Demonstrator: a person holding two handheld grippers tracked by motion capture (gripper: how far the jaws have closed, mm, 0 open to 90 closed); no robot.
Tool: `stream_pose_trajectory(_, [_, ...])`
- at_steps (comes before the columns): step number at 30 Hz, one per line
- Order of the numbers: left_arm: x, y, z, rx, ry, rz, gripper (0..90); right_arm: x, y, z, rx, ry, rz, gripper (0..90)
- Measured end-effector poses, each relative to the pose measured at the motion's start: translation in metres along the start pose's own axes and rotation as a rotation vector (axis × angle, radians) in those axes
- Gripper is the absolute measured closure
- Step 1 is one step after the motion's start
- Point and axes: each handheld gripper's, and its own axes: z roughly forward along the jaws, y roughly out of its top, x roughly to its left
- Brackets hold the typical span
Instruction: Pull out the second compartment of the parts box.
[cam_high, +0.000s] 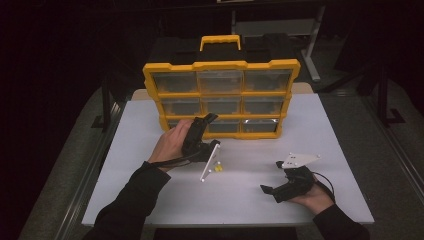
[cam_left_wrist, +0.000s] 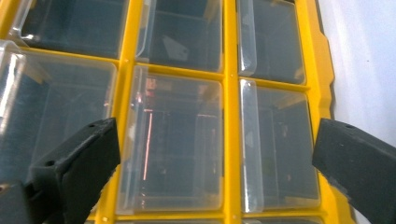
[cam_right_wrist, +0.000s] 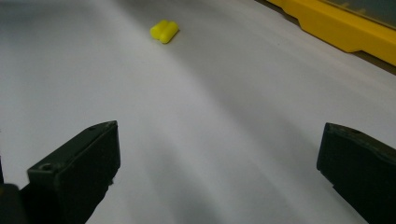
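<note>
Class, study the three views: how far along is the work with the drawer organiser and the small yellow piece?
Done: nothing visibly; every clear plastic drawer in the yellow organiser looks shut. In hand: the open left gripper faces a clear drawer, touching nothing. Left: the small yellow piece lies loose on the white table, ahead of the open right gripper.

White tabletop (cam_high: 320, 130), dark metal frame (cam_high: 312, 45) behind it.

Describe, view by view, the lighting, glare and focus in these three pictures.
High view: dark surroundings, only the white table and yellow drawer cabinet lit. Left gripper view: reddish glare streaks on a clear drawer front; the open jaws are soft-edged. Right gripper view: small yellow piece slightly blurred, faint shadow bands across the table.
</note>
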Motion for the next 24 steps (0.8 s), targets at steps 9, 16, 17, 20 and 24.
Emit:
stream_pose_trajectory(9, [0.008,0.001,0.0,-0.002,0.006,0.008,5.4,0.001,0.0,0.0,-0.002,0.0,0.0,0.0])
stream_pose_trajectory(16, [0.016,0.003,-0.001,-0.011,0.024,0.016,4.7,0.001,0.0,0.0,-0.002,0.001,-0.001,0.0])
stream_pose_trajectory(17, [0.017,0.004,-0.001,-0.01,0.025,0.015,4.3,0.001,0.0,0.0,-0.002,0.001,-0.002,0.0])
stream_pose_trajectory(20, [0.021,0.005,-0.001,-0.012,0.028,0.016,3.3,0.001,0.0,-0.001,-0.003,0.001,0.0,0.0])
stream_pose_trajectory(24, [0.025,0.006,-0.001,-0.015,0.03,0.014,1.9,0.001,0.0,-0.001,-0.004,0.002,-0.002,0.0])
